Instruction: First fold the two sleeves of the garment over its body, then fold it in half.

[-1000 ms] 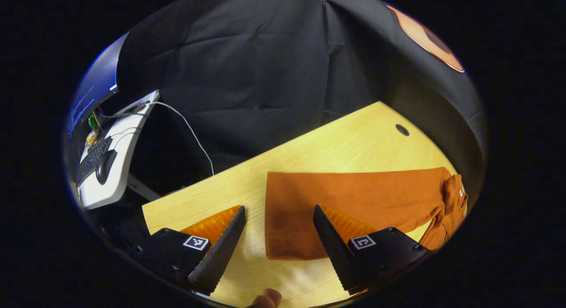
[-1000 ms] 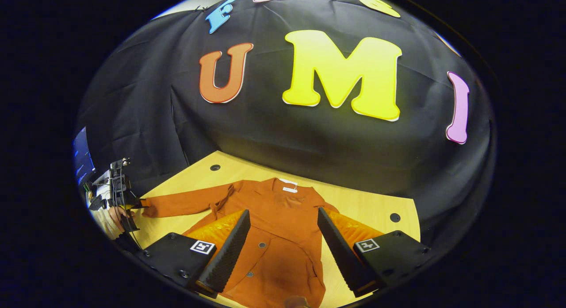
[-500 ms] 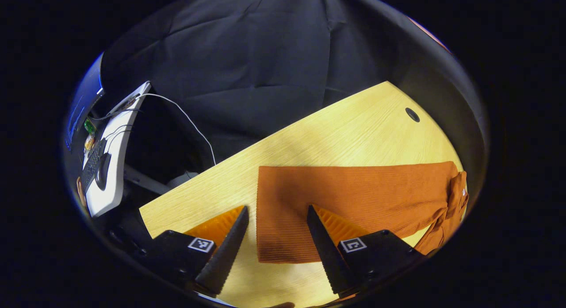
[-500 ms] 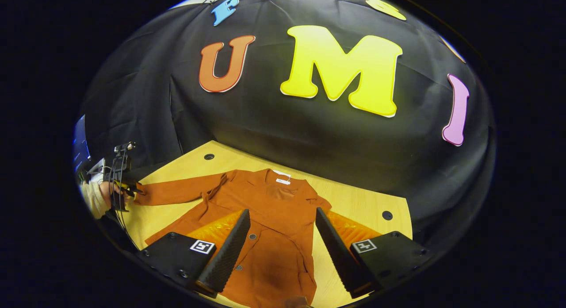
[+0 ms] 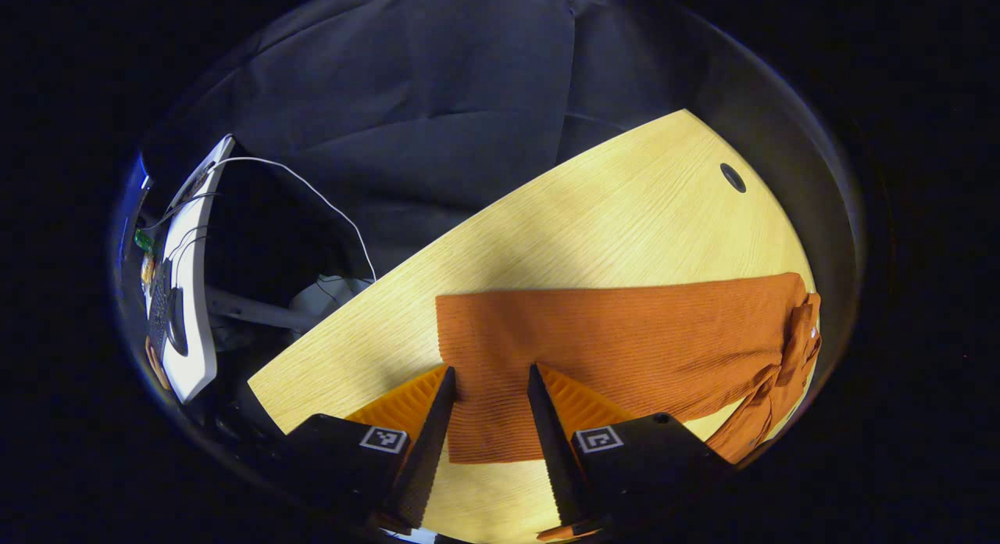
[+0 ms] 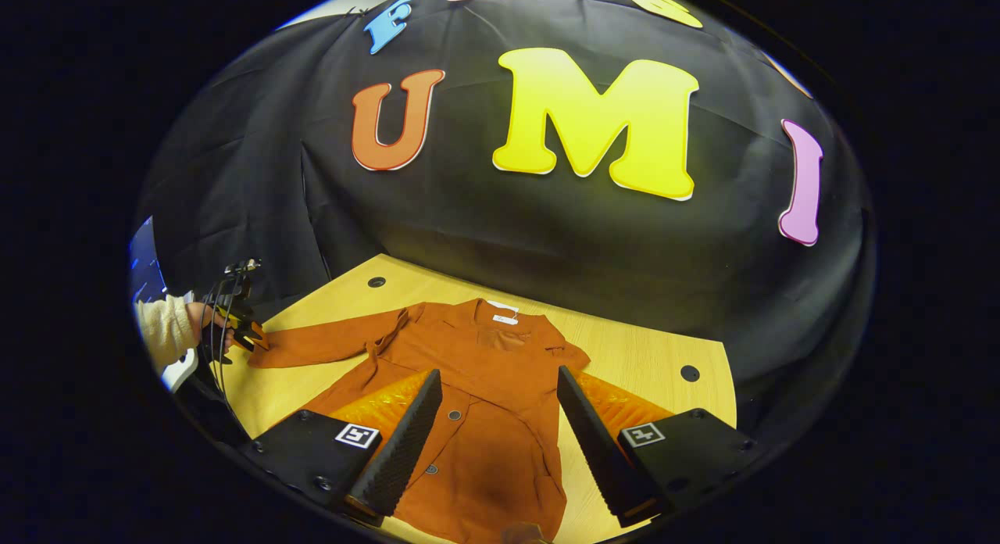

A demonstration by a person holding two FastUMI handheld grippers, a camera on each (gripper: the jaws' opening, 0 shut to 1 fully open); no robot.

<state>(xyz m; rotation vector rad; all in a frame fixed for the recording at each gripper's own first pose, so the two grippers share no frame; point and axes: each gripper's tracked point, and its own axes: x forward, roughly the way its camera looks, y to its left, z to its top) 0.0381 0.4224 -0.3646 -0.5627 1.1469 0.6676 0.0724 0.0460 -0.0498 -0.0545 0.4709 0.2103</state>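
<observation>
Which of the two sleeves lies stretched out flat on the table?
The sleeve reaching toward the left gripper lies stretched out; the other sleeve shows no such length.

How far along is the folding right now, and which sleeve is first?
Nothing is folded yet. The garment lies flat, one sleeve stretched out on the table. In hand: the left claw straddles that sleeve's cuff, not visibly pinching. The right claw hovers open. Left: both sleeves, then halving.
</observation>
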